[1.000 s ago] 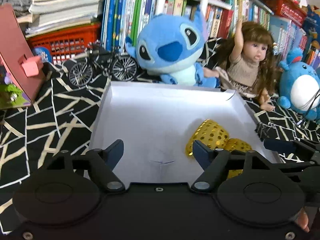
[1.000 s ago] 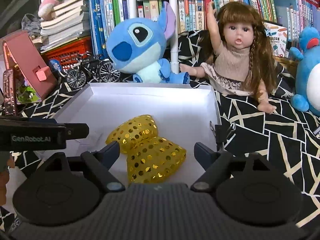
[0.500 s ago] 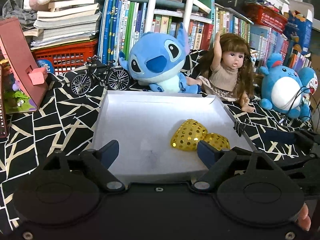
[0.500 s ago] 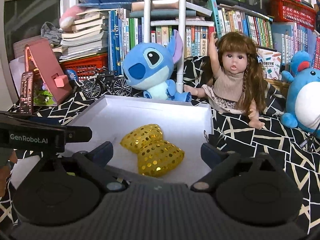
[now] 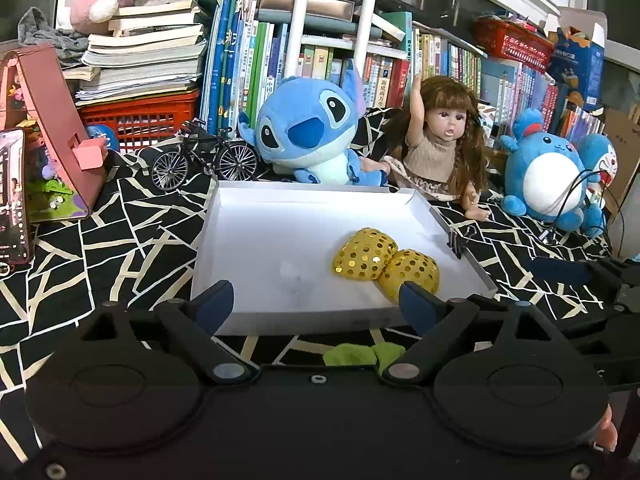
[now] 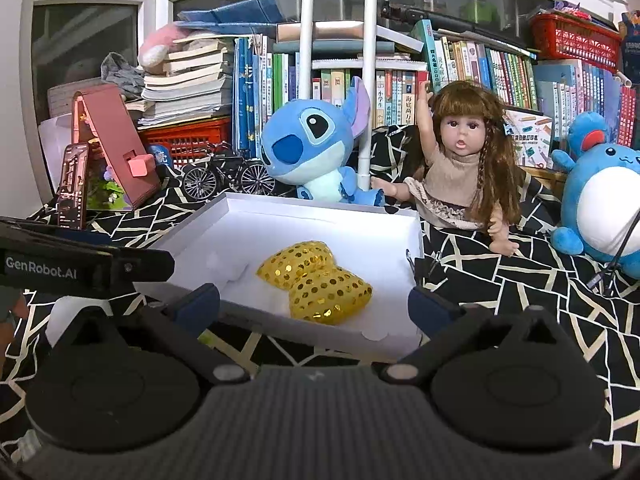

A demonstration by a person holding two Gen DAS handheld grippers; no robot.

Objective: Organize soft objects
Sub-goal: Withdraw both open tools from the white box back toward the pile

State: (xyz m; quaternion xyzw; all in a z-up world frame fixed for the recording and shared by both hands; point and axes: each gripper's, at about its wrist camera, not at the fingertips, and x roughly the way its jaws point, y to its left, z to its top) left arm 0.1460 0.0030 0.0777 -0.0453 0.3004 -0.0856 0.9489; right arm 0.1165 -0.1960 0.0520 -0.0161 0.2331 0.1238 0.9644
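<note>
Partly hidden green soft thing (image 5: pixel 362 354); both grippers' fingers (image 5: pixel 214 304) (image 6: pixel 198 306) just spread, empty.

Gold bow (image 6: pixel 316 286) glitters, shiny sequins over soft padded fabric. White tray (image 5: pixel 224 216) looks like smooth matt card. Patterned cloth (image 6: pixel 500 280) beneath is matt woven fabric. Blue plush (image 5: pixel 308 136) is fuzzy; the doll (image 6: pixel 460 160) has glossy plastic skin and a knitted top.

A model bicycle (image 5: pixel 204 158) stands before a red basket (image 5: pixel 138 120) under stacked books (image 5: pixel 144 60).
</note>
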